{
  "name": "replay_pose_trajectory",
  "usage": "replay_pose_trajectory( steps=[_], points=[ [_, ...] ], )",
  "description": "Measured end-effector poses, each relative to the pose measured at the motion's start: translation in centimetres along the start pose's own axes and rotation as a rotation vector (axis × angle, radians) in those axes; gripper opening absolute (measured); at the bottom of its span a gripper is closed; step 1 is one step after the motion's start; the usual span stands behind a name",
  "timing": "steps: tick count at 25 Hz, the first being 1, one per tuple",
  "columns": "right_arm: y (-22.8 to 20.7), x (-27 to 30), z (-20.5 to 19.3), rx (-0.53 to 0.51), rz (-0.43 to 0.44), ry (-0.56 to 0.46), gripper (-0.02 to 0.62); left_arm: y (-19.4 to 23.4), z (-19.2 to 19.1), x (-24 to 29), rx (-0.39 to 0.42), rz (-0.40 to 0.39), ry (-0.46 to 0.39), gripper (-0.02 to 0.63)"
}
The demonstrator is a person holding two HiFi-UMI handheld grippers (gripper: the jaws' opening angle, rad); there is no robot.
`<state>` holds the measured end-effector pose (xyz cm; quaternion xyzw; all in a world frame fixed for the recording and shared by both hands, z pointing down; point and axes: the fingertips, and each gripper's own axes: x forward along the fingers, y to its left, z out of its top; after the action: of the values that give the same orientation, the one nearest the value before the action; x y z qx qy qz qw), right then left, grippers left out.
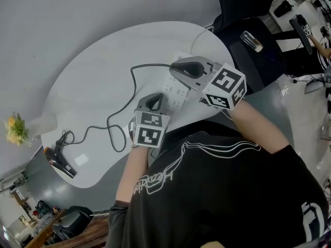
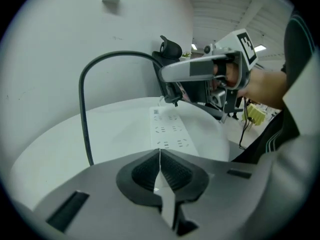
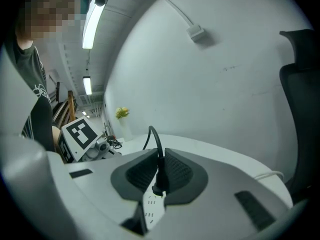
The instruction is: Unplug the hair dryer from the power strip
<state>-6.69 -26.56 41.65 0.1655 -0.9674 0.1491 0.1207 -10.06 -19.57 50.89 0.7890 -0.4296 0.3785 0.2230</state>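
Note:
A white power strip point(image 1: 175, 89) point(image 2: 170, 129) lies on the round white table point(image 1: 98, 71). My right gripper point(image 1: 177, 69) point(image 3: 159, 171) is shut on the black plug point(image 3: 159, 180) point(image 2: 172, 93). The plug hangs just above the strip's far end, its prongs showing in the left gripper view. Its black cord point(image 1: 121, 107) point(image 2: 85, 114) curves across the table to the hair dryer point(image 1: 61, 162) at the left edge. My left gripper point(image 1: 153, 101) point(image 2: 160, 156) is shut, tips down at the strip's near end point(image 2: 161, 184).
A vase of yellow flowers point(image 1: 15, 128) stands at the table's left edge. A black chair point(image 1: 248, 40) point(image 3: 300, 109) sits beyond the table on the right. The strip's white cable point(image 1: 199, 35) runs off the far edge.

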Motion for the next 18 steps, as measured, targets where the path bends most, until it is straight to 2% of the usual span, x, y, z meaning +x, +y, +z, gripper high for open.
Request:
replay_pose_trajectory(
  steps=[8, 11, 15, 18],
  points=[
    [2.3, -2.4, 0.6, 0.124, 0.059, 0.000, 0.026, -1.1, 2.6, -5.5, -0.211, -0.071, -0.182, 0.006],
    [3.4, -3.4, 1.3, 0.145, 0.065, -0.011, 0.026, -1.8, 3.9, -7.9, -0.236, -0.097, -0.261, 0.006],
    [5.4, -4.3, 2.8, 0.148, 0.067, -0.041, 0.026, -2.0, 4.3, -11.5, -0.233, -0.076, -0.318, 0.006],
    [7.7, -5.2, 4.3, 0.145, 0.062, -0.064, 0.028, -2.5, 4.5, -14.8, -0.282, -0.120, -0.390, 0.006]
  ],
)
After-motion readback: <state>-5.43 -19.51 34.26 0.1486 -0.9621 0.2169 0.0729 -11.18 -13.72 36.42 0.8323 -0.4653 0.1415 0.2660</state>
